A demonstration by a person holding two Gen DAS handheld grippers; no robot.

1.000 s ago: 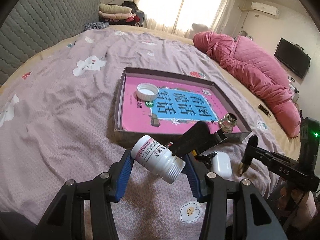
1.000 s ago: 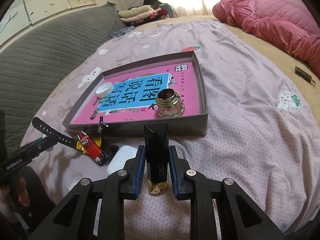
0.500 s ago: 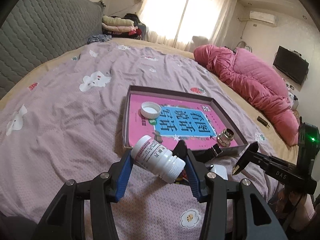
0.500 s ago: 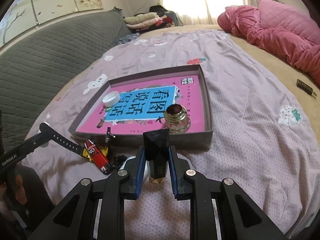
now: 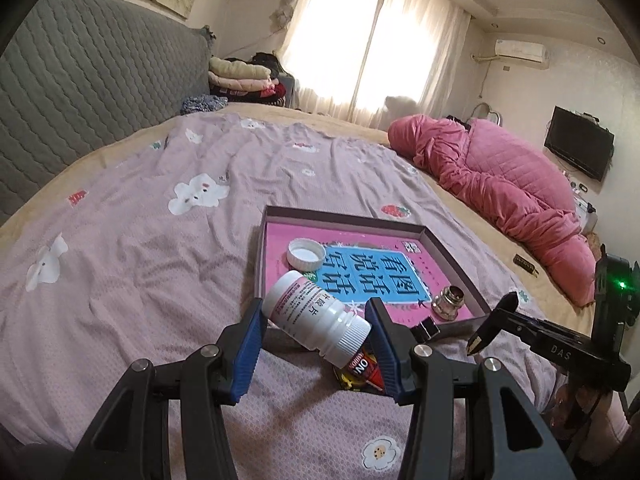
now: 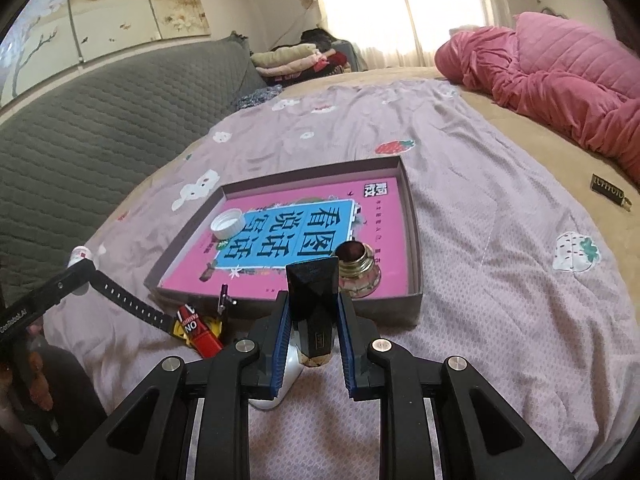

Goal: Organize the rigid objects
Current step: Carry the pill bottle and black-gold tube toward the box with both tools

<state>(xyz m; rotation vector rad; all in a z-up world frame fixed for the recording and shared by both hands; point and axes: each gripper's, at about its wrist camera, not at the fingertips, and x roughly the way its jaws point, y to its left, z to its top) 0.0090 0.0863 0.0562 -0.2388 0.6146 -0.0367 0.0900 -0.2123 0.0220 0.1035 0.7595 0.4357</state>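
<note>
Held the white pill bottle crosswise in the left gripper, blue pads closed on its two ends, cap tilted down to the right, raised above the bedspread just short of the tray's near wall. Gripped the black faceted bottle in the right gripper, pads narrowed tight on its sides, gold end pointing back toward the camera, also lifted and just short of the near wall. Lay flat on the bed, the shallow tray, with low walls all round and a pink-and-blue book cover as floor. Sat inside: a white cap near the left wall, a brass-collared glass piece close to the near right corner; between them, bare floor across the middle and far side. Lay outside the near wall: a red tube marked ON on something yellow, a small metal clip upright against the wall, and a white case mostly hidden under the right gripper. Spread wide and bare to the tray's left and right, wrinkled bedspread; well off to the right, a small dark box and a pink quilt along the bed's edge
</note>
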